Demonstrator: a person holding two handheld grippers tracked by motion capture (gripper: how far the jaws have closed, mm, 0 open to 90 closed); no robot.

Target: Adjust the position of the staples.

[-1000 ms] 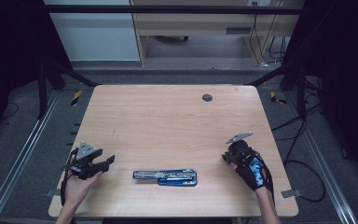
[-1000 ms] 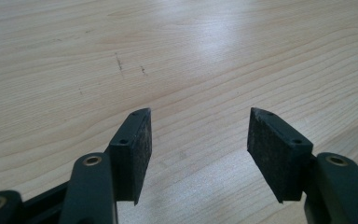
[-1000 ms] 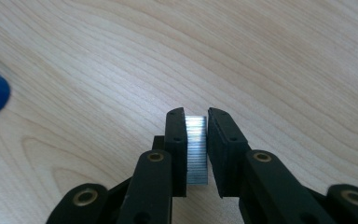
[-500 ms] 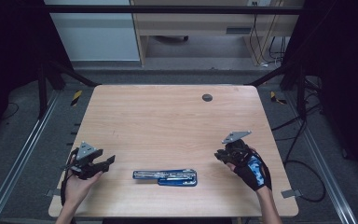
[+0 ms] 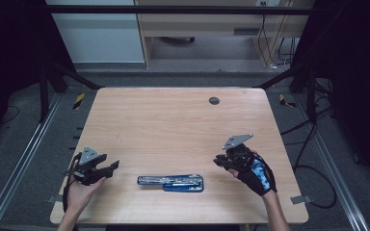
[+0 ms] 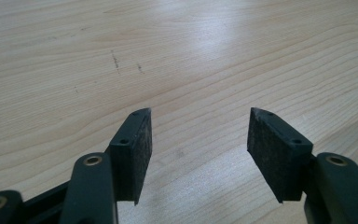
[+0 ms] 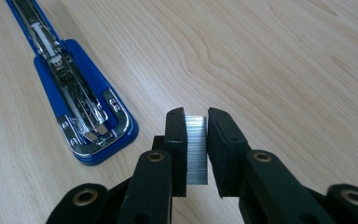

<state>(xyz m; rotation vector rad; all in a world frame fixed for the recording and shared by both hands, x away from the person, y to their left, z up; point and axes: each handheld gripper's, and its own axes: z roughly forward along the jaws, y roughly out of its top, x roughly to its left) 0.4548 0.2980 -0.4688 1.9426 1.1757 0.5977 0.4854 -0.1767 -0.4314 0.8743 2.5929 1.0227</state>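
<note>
A blue stapler lies opened flat near the table's front edge; in the right gripper view the stapler shows its metal staple channel upward. My right gripper is shut on a silver strip of staples, held just right of the stapler's end. In the high view that right gripper hovers to the right of the stapler, in a gloved hand. My left gripper rests at the front left, pointing toward the stapler, open. Between its pads is only bare wood.
The wooden table has a small dark round grommet near its far edge. Metal frame rails run along both sides. Cabinets and cables stand on the floor beyond the table.
My right gripper has moved left toward the stapler and risen a little with the staples in it. The left gripper and the stapler have stayed put.
</note>
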